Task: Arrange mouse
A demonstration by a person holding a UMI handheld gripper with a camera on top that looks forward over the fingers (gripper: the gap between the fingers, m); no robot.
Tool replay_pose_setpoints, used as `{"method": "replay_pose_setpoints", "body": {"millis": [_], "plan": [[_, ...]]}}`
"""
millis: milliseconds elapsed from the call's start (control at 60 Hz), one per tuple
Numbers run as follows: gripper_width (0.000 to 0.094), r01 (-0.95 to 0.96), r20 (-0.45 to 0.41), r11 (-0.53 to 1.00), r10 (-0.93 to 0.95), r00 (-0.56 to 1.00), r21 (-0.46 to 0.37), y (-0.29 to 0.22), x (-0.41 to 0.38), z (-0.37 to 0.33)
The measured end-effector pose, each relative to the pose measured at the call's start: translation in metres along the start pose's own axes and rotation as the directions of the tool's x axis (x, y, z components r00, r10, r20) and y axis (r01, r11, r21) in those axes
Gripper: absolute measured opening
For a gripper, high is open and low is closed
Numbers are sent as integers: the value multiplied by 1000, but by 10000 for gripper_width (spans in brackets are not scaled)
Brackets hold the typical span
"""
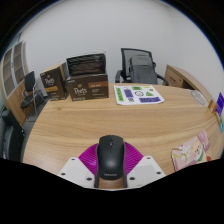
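Observation:
A black computer mouse (110,157) sits between my two fingers, its wheel end pointing away from me. The magenta pads (91,157) show on both sides of it and meet its sides. My gripper (110,166) is shut on the mouse, over the near part of a long wooden table (70,125). I cannot tell whether the mouse rests on the table or is lifted off it.
Brown cardboard boxes (78,79) stand at the table's far left. A white sheet with green print (138,95) lies far middle. A pinkish object (193,150) lies at the right. Office chairs (140,67) stand behind the table by a white wall.

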State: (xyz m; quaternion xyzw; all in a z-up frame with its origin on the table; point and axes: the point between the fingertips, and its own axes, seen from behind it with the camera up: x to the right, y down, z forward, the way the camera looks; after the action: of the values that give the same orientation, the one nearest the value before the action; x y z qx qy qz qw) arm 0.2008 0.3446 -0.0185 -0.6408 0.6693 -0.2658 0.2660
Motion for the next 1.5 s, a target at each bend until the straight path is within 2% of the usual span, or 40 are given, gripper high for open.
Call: {"method": "replay_pose_setpoints", "body": {"millis": [100,267,417,600,733,850,967,1167,1333,1400,1500], "plan": [[286,1,2,1000,-1,1000,2,-1,-2,-1],[286,10,28,1000,-10,1000,-3,-5,-5,-18],[285,38,14,998,-38,999,57,-44,19,-59],[285,30,-29,990,-26,999,137,-103,101,-118],[284,28,-95,987,-13,995,160,-114,184,-147],[284,51,-144,989,-30,989,142,-95,245,-151],[285,41,-148,994,-25,989,102,-56,283,-141],[284,-13,-96,1000,15,995,27,22,293,-101],[285,-10,-82,1000,9,997,-8,59,292,-82],[316,-10,-81,1000,9,997,-16,68,294,-79],[421,10,-72,1000,-9,997,7,71,293,-78]]}}
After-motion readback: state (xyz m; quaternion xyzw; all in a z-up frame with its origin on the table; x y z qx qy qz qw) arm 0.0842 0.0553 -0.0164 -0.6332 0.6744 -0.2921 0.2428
